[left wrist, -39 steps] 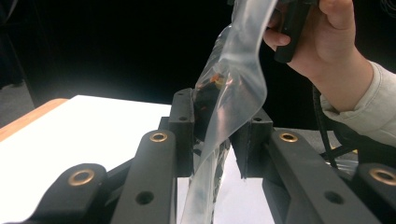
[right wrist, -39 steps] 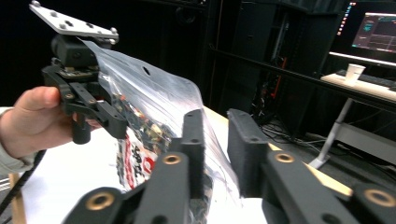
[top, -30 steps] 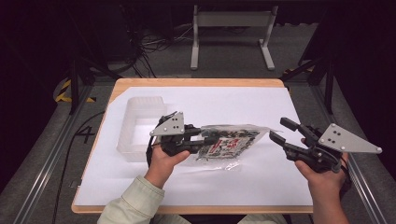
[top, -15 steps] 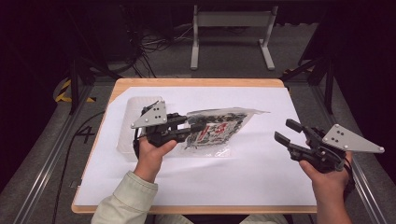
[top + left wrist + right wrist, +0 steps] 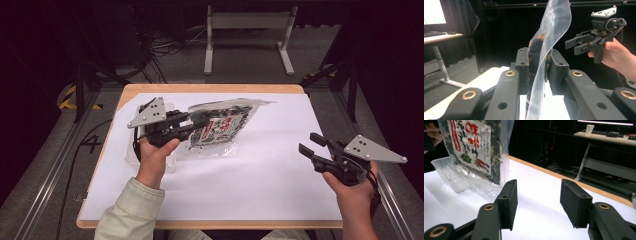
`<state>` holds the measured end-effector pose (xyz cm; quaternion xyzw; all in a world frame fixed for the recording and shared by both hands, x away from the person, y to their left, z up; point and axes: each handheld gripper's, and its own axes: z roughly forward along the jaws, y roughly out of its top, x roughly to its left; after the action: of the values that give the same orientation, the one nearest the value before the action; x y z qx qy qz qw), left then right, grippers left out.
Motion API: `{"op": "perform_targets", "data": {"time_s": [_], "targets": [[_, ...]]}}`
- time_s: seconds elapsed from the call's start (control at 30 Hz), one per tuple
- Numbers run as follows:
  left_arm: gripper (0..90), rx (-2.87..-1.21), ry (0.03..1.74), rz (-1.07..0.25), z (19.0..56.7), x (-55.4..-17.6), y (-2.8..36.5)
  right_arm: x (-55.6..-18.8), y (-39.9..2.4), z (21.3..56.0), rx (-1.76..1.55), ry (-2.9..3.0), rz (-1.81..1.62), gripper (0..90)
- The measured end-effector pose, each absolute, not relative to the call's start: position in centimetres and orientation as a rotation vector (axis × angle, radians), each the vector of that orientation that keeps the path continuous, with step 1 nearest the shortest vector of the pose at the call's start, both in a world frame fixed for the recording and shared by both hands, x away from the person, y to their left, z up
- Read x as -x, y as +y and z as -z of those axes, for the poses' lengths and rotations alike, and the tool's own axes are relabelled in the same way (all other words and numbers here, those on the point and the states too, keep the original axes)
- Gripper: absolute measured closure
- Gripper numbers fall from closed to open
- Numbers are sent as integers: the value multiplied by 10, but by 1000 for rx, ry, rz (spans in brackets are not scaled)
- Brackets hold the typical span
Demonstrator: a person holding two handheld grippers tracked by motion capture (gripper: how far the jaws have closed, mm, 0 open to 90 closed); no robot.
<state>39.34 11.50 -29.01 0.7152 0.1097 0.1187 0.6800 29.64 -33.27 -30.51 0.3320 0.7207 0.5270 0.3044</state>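
At the left of the high view, a clear plastic container (image 5: pixel 131 150) sits on the white sheet (image 5: pixel 260 185) that covers the tabletop (image 5: pixel 210 88); it is partly hidden behind the left hand (image 5: pixel 154 150).

The left gripper (image 5: pixel 197 123) holds a clear plastic food pouch (image 5: pixel 220 127) by its edge, with the jaws pinching the film. In the left gripper view, the film (image 5: pixel 541 70) passes between the two jaw pads and rises above them. The pouch is raised off the sheet, just right of the container, and extends toward the far side of the tabletop.

The pouch carries a white printed label (image 5: pixel 470 141) over dark, flaky contents. The label shows large red East Asian characters and columns of smaller black characters; none can be read with certainty. No brand name is legible.

The right gripper (image 5: pixel 312 146) is held at the right edge of the tabletop, well apart from the pouch. Its jaws are spread and have just been closing slightly, with nothing between them. In the right gripper view the pads (image 5: pixel 509 200) frame bare white sheet.
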Motion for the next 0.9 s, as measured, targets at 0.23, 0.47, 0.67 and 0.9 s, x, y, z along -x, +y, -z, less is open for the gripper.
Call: {"op": "perform_targets", "data": {"time_s": [0.23, 0.47, 0.67, 0.9], "targets": [[733, -1575, 267, -279, 286, -400, 123, -296, -337, 311, -909, 1917, -1378, 491], [732, -1553, 289, -326, 280, -405, 137, -295, -344, 315, -947, 1913, -1367, 495], [732, -1534, 318, -352, 280, -408, 149, -297, -343, 317, -949, 1925, -1363, 496], [732, -1520, 357, -383, 282, -411, 161, -299, -340, 319, -946, 1935, -1363, 496]]}}
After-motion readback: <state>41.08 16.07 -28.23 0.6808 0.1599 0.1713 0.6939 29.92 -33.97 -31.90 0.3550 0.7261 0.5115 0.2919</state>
